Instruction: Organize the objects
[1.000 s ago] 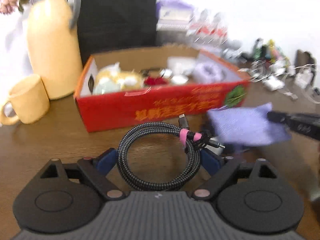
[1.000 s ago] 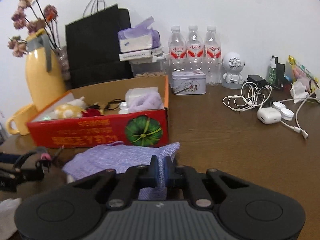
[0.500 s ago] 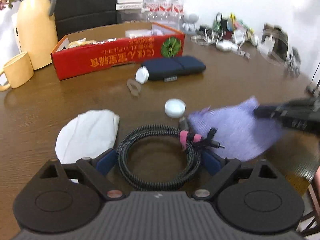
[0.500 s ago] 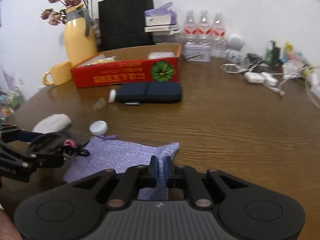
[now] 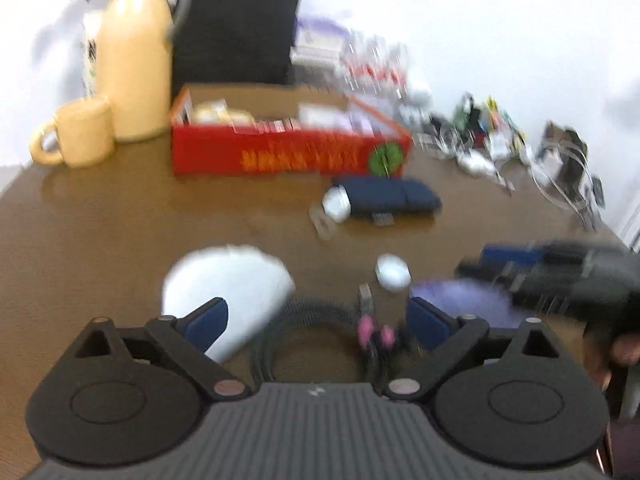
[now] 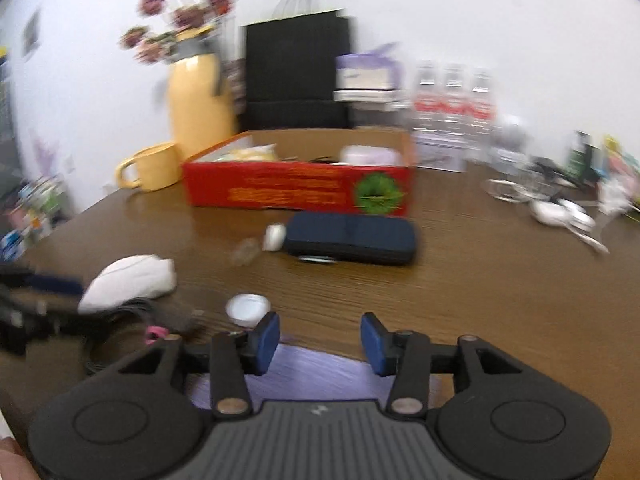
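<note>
My right gripper (image 6: 320, 340) has its jaws opening. The purple cloth pouch (image 6: 312, 376) lies flat on the table under and between them, and the pads do not press it. In the left wrist view the same pouch (image 5: 460, 300) shows beside the blurred right gripper (image 5: 560, 276). My left gripper (image 5: 318, 320) stands wide over the coiled black braided cable (image 5: 316, 306) with pink ties. A gap shows between the left pad and the coil. The red cardboard box (image 6: 296, 192) stands at the back with several items in it.
On the brown table lie a white cloth (image 5: 228, 276), a round white lid (image 5: 392, 274), a navy case (image 6: 352, 236) and a small white cap (image 6: 274, 236). A yellow flask (image 6: 200, 104), a mug (image 6: 152, 166), a black bag (image 6: 296, 72), bottles (image 6: 452, 104) and tangled cables (image 6: 552, 204) line the back.
The right jaws have parted and let go of the purple pouch, which now lies on the table. The cable sits lower between the left fingers. Both views have swung sideways.
</note>
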